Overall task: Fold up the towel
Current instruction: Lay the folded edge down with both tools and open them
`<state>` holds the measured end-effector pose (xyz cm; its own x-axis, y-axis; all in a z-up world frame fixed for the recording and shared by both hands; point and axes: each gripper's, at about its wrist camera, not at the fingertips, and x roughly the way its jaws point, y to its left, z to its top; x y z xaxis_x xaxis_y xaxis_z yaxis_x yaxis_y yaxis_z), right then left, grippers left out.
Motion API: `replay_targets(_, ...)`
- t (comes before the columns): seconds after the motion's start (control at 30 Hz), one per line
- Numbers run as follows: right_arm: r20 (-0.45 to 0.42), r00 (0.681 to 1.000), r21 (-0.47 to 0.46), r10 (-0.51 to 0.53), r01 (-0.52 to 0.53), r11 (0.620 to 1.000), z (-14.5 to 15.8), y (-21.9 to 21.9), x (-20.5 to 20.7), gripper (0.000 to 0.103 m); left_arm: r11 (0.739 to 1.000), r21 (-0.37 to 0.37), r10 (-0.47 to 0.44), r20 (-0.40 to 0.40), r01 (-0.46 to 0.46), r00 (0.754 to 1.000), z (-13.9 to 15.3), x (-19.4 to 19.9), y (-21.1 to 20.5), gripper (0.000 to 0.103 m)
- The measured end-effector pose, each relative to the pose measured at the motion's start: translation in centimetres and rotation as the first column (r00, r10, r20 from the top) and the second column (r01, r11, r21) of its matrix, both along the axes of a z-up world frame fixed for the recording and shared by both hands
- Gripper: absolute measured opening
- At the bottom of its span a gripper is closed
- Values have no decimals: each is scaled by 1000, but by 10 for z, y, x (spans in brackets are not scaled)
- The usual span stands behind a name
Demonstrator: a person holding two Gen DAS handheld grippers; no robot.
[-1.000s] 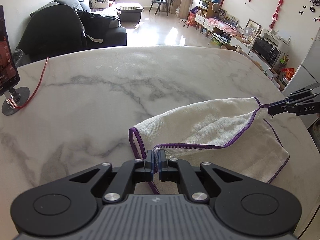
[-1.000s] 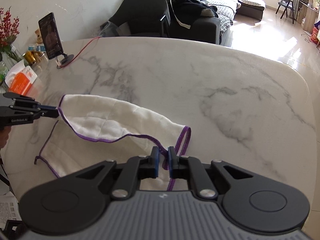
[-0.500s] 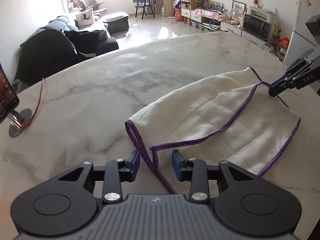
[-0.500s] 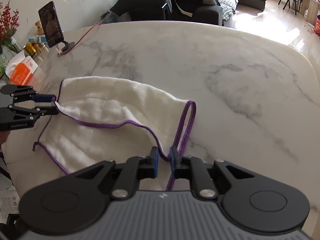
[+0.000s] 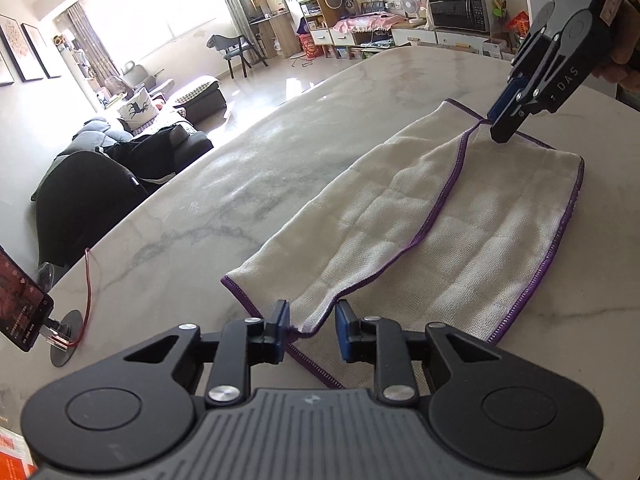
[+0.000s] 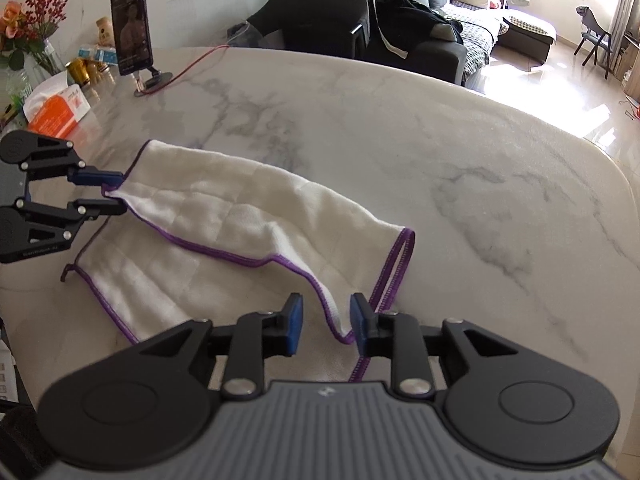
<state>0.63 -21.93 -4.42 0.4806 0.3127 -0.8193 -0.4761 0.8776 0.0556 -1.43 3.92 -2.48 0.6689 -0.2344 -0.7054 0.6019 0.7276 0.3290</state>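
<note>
1. I saw a white marble table [image 6: 460,152] in a sunlit living room, with a dark sofa [image 6: 400,12] behind.
2. Phone [image 6: 131,28] screen was unreadable.
3. Cream towel [image 6: 240,224], purple-hemmed, lay folded over near the table's front edge.
4. Left gripper [image 5: 310,330] jaws were closing and right gripper [image 6: 326,326] jaws opening, each around a towel corner without clamping it.

two wrist fisheyes look steeply down from close above the marble tabletop [image 5: 248,184], facing across it from opposite ends of the towel [image 6: 224,216]; both share towel, phone stand [image 6: 132,32], sofa.
</note>
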Motion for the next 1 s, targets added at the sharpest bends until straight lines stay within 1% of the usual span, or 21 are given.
replay_targets(0.07,9,1000,-30,23,-23,999,-3,5,0,26,1000,3,0,-4,0,1000,-1,-1,-1,11)
replay_targets(0.1,12,999,-47,34,-34,998,-4,8,1,22,1000,2,1,-6,-1,1000,-2,-1,-2,9)
replay_targets(0.13,15,999,-69,41,-40,997,-6,10,1,9,1000,-1,2,-6,-2,1000,-2,-2,-2,8)
replay_targets(0.17,19,999,-80,45,-44,996,-6,11,1,6,1000,-6,2,-4,-2,1000,0,-3,-1,7)
replay_targets(0.3,52,997,-97,60,-55,994,3,8,-3,6,1000,-20,-17,0,17,1000,7,-8,2,6)
replay_targets(0.43,86,991,-129,98,-87,988,14,7,-15,6,999,-29,-46,1,46,999,10,-12,3,6)
replay_targets(0.63,72,983,-178,169,-154,972,11,9,-36,6,994,-24,-105,1,105,994,7,-26,2,6)
replay_targets(0.73,60,981,-176,183,-171,970,9,9,-45,6,992,-32,-123,-7,123,992,8,-32,6,6)
replay_targets(1.0,46,978,-159,205,-195,968,8,8,-64,6,990,-82,-119,-40,115,992,9,-42,19,6)
